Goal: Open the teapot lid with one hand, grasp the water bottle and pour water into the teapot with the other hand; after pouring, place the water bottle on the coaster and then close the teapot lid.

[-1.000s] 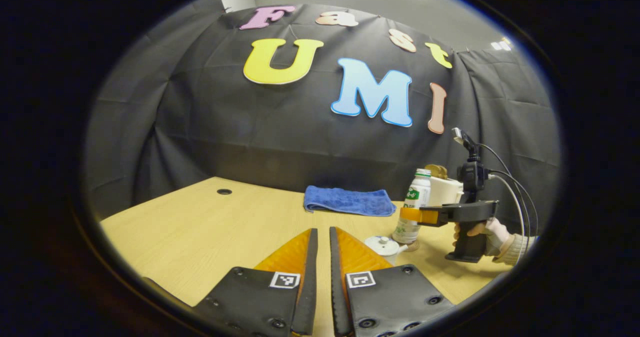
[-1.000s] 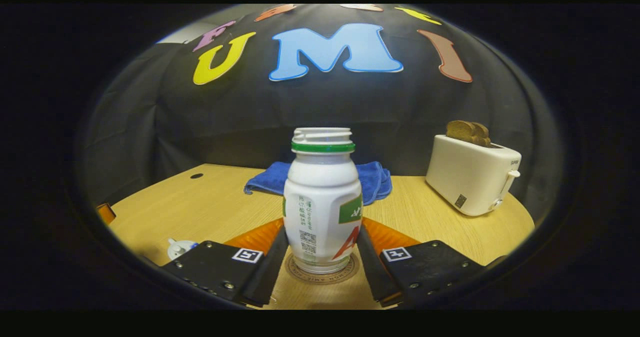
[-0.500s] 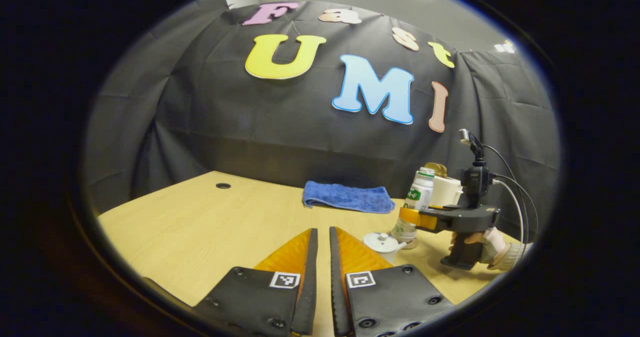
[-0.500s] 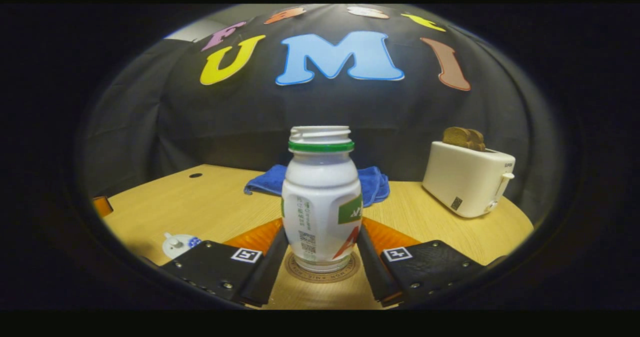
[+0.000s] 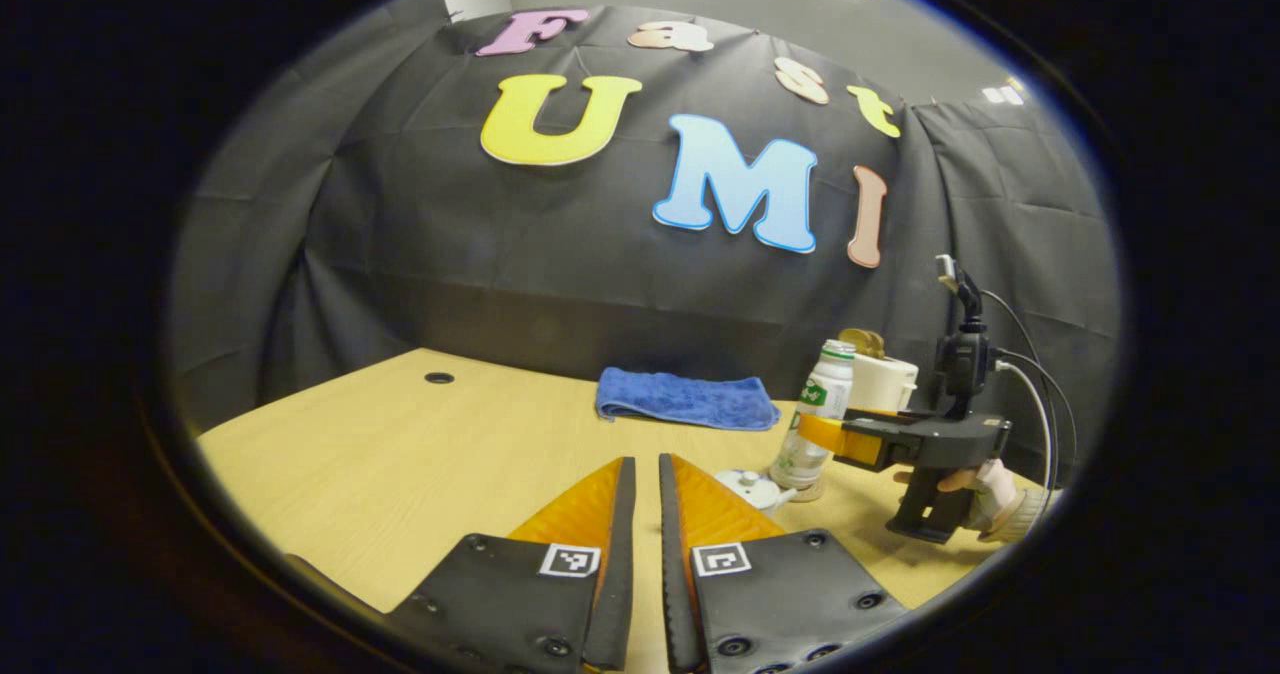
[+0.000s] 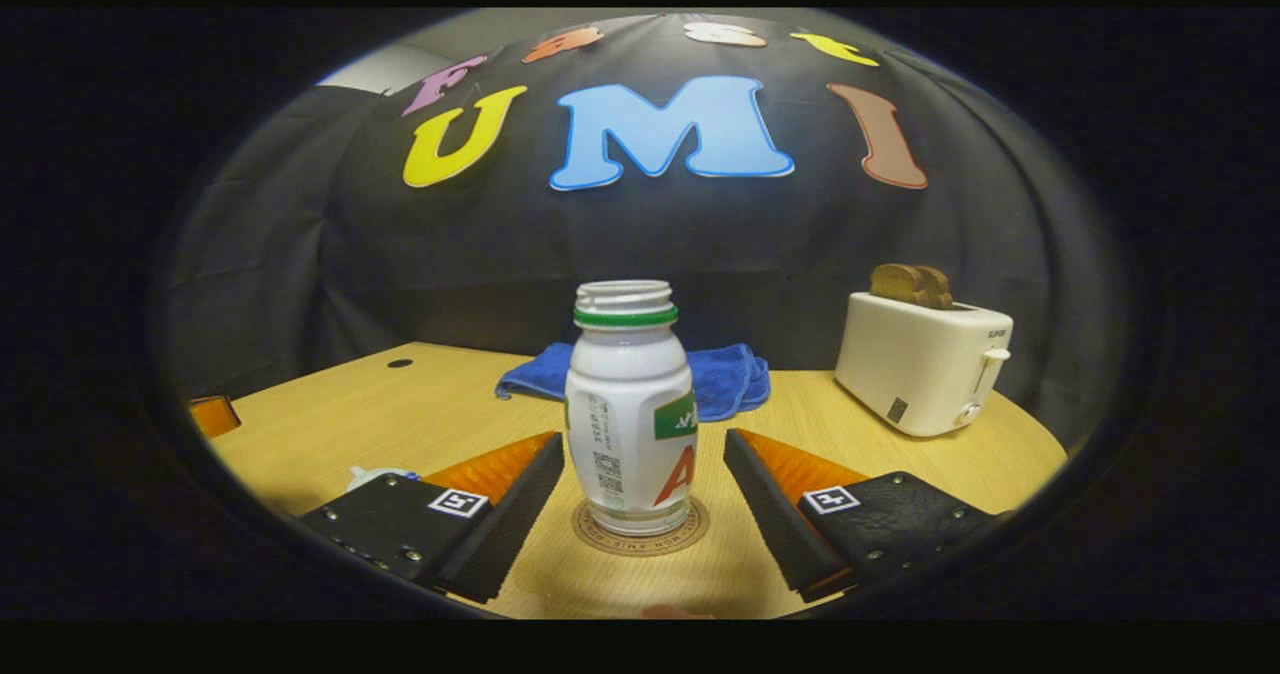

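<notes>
Your right gripper [image 6: 642, 474] is spread wide with nothing in its grasp; its fingers flank the bottle [image 6: 630, 409] with clear gaps on both sides. The bottle stands upright, uncapped, on the coaster [image 6: 640, 534]. Your left gripper [image 5: 640, 524] holds nothing; its fingers are nearly together, a thin gap between them, above the table [image 5: 400, 454]. In the left gripper view the teapot [image 5: 748, 488] sits just beside the bottle, lid on. Behind lie a blue towel [image 6: 725, 379] and a toaster [image 6: 920, 364] with bread.
</notes>
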{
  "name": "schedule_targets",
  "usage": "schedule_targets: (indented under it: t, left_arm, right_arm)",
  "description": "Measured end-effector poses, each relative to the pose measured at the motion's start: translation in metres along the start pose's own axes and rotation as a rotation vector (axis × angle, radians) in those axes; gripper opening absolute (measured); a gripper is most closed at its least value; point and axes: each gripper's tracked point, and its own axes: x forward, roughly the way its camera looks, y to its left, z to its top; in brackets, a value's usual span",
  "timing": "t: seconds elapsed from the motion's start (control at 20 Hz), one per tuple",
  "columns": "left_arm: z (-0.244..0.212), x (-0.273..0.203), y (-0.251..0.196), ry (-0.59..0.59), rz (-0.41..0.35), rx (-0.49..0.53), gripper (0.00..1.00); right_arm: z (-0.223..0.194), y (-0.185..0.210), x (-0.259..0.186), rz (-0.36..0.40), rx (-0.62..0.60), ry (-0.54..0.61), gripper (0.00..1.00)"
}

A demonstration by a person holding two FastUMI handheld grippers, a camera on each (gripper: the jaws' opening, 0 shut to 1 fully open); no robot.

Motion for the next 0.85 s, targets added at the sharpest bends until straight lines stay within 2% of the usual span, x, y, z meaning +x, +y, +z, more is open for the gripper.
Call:
schedule_targets:
  t: [0.15, 0.4, 0.55, 0.6, 0.7, 0.85]
  left_arm:
    - [0.004, -0.002, -0.021, -0.008, -0.024, 0.010, 0.22]
    - [0.011, -0.020, -0.064, -0.075, -0.034, 0.044, 0.19]
    - [0.004, -0.033, -0.088, -0.108, -0.042, 0.063, 0.19]
    - [-0.002, -0.037, -0.094, -0.113, -0.047, 0.068, 0.19]
    - [-0.012, -0.044, -0.106, -0.110, -0.058, 0.077, 0.19]
    - [-0.029, -0.047, -0.113, -0.091, -0.061, 0.074, 0.19]
  right_arm:
    - [0.017, 0.003, -0.036, -0.008, -0.010, -0.048, 0.99]
    - [0.030, 0.010, -0.107, -0.075, 0.016, -0.137, 0.99]
    - [0.010, 0.017, -0.139, -0.118, 0.010, -0.156, 0.99]
    - [0.004, 0.019, -0.147, -0.128, 0.004, -0.164, 0.95]
    - [-0.011, 0.020, -0.160, -0.153, -0.001, -0.170, 0.99]
    - [-0.025, 0.024, -0.168, -0.168, 0.006, -0.184, 0.98]
